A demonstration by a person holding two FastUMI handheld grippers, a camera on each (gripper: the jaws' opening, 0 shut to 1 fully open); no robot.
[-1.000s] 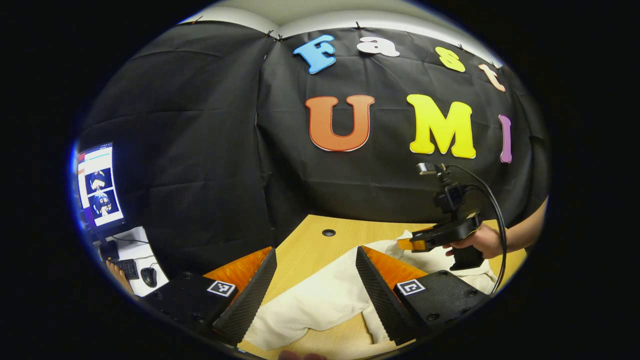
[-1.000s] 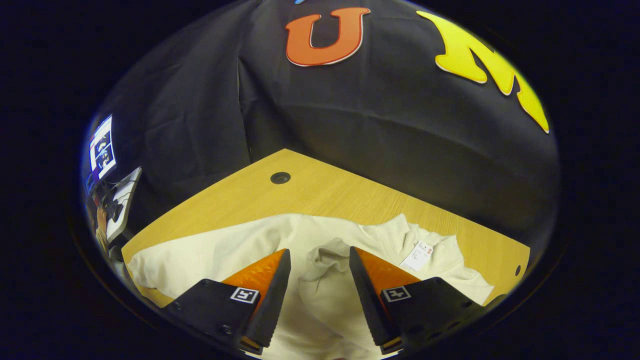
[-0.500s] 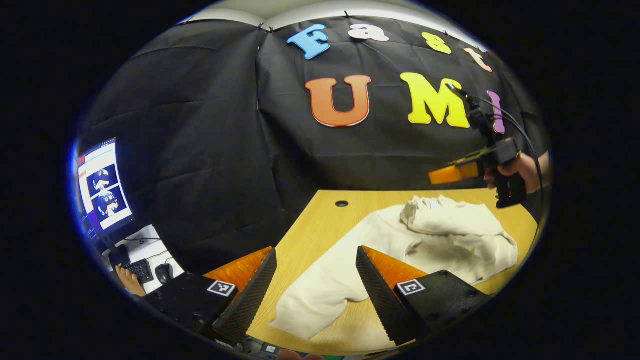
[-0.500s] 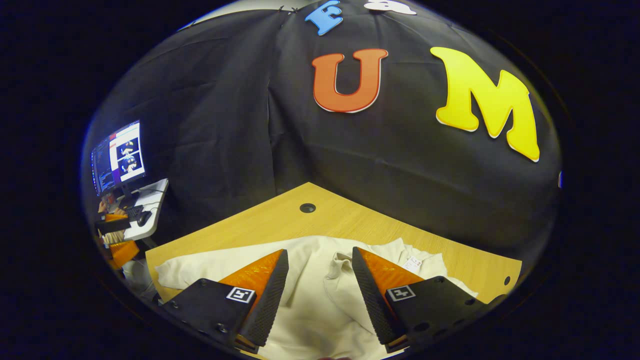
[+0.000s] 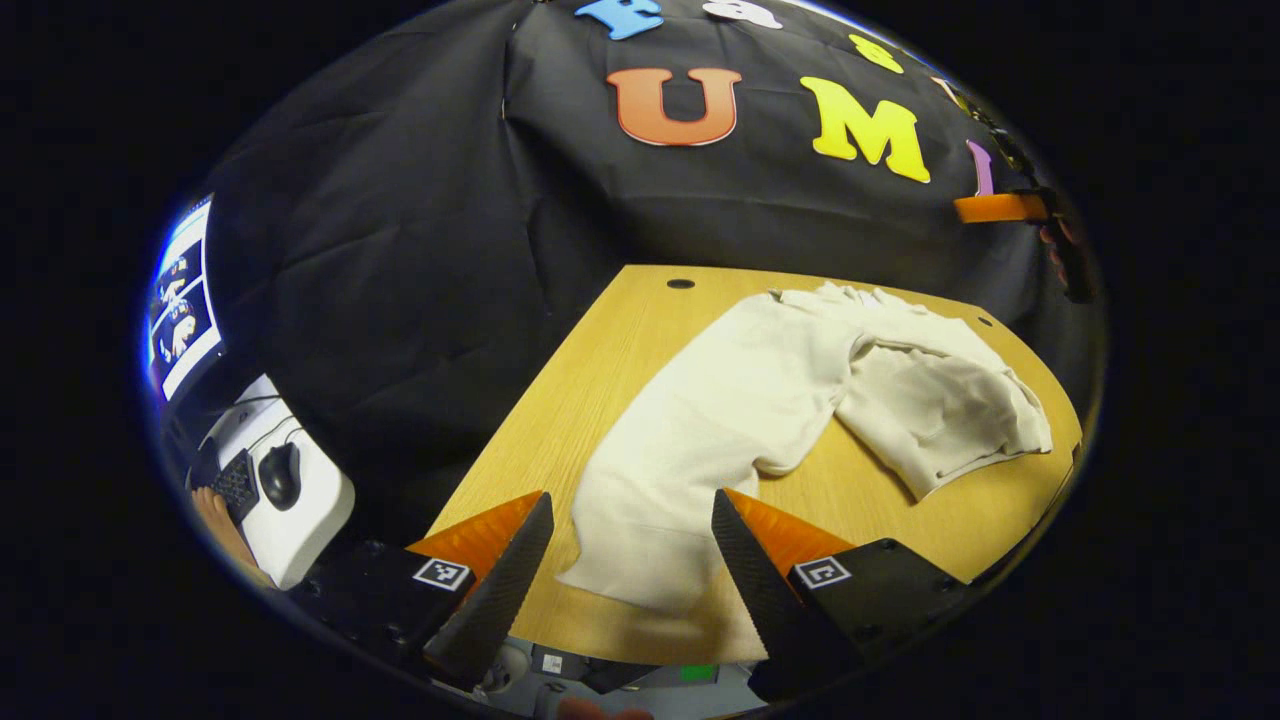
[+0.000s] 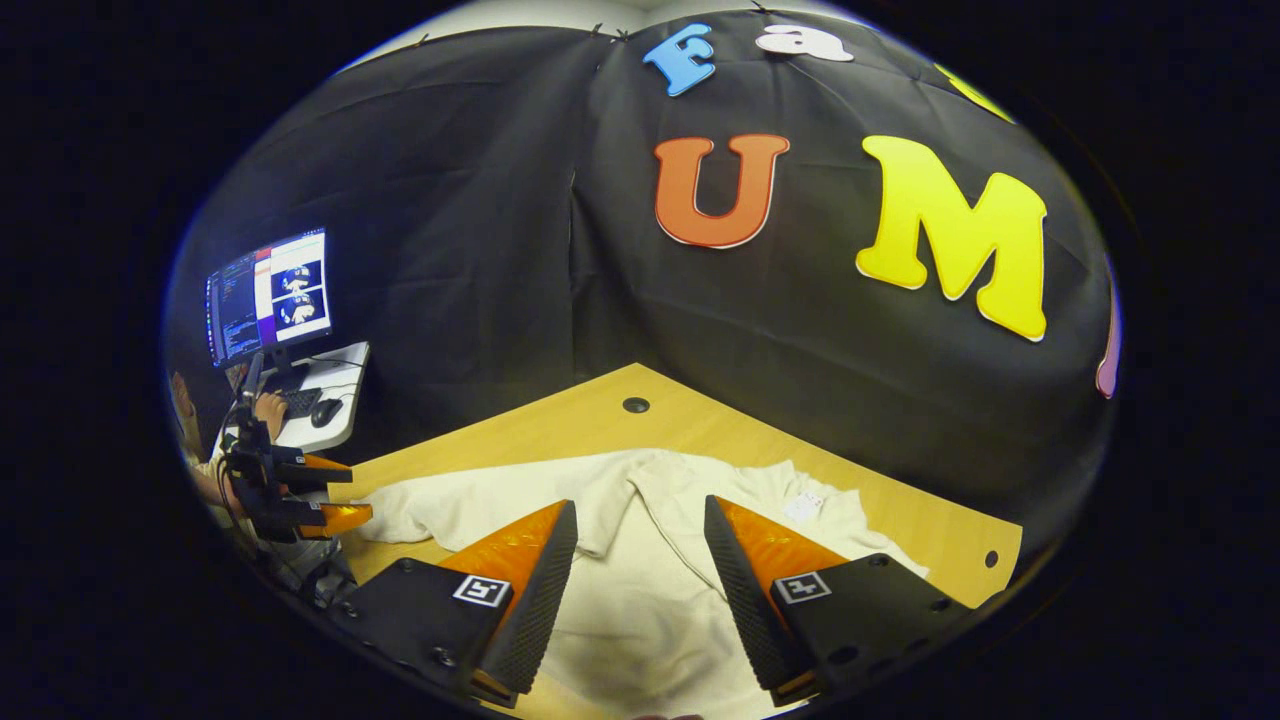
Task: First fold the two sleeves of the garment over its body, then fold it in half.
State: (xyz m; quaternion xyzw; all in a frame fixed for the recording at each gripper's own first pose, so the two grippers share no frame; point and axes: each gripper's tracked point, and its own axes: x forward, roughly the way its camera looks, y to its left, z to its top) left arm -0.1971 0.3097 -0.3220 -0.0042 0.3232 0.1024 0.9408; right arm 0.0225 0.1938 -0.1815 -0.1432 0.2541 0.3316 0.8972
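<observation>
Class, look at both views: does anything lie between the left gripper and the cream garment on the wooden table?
Nothing visible does. The left gripper is open above the near end of the cream garment on the wooden table, with only air between.

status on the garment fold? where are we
Done: one sleeve looks folded over the garment body. In hand: nothing; left gripper and right gripper are both open above the table, off the cloth. Left: the other sleeve, which lies stretched out toward the table's near edge, then the fold in half.
</observation>
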